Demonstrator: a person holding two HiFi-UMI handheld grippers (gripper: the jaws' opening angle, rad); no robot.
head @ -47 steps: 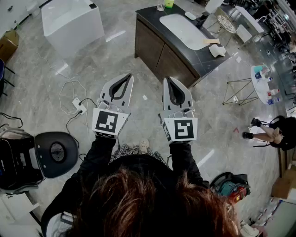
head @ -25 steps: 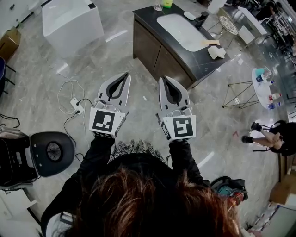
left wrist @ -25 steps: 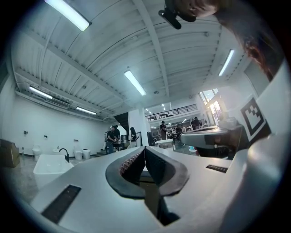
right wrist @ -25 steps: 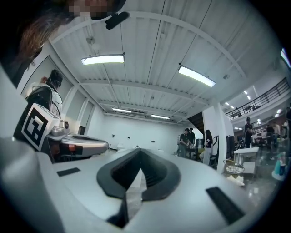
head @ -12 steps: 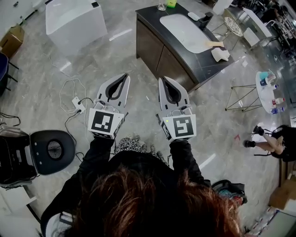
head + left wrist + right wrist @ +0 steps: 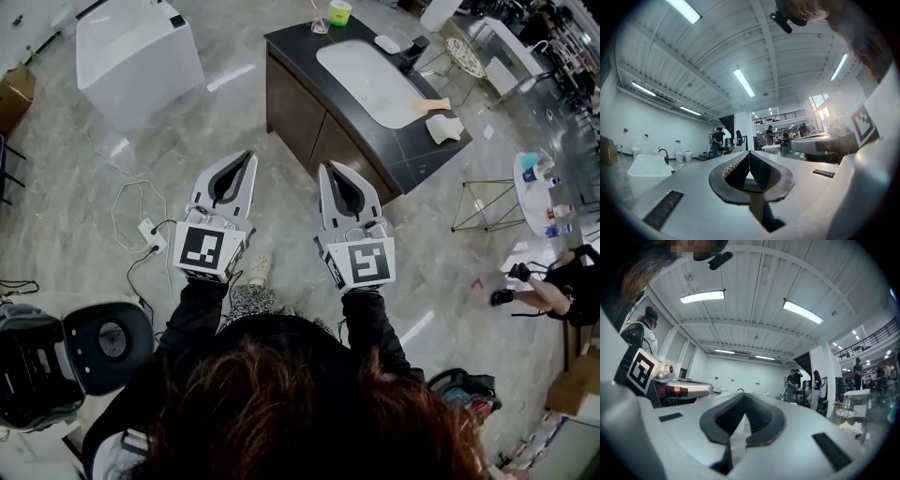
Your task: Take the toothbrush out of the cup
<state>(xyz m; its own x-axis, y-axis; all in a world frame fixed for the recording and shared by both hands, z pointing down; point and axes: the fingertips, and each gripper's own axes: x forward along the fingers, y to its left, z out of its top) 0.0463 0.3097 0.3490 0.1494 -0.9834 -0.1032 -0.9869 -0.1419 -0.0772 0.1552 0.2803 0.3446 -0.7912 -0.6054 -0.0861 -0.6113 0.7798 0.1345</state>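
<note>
- Head view: a green cup (image 6: 339, 11) stands at the far end of a dark tabletop (image 6: 412, 155), with a clear glass (image 6: 320, 25) just beside it. The toothbrush is too small to make out in either.
- A white sink basin (image 6: 370, 70) is set into the same tabletop, with a black faucet (image 6: 412, 47) at its far rim and a crumpled cloth (image 6: 444, 127) near the right edge.
- The left tongs (image 6: 249, 153) and right tongs (image 6: 325, 167) are held side by side over the marble floor (image 6: 281, 122), well apart from the cup and pointing toward the cabinet.
- Left gripper view: the left tongs (image 6: 749, 152) are closed tip to tip, with nothing between them.
- Right gripper view: the right tongs (image 6: 743, 394) are likewise pressed together and empty.
</note>
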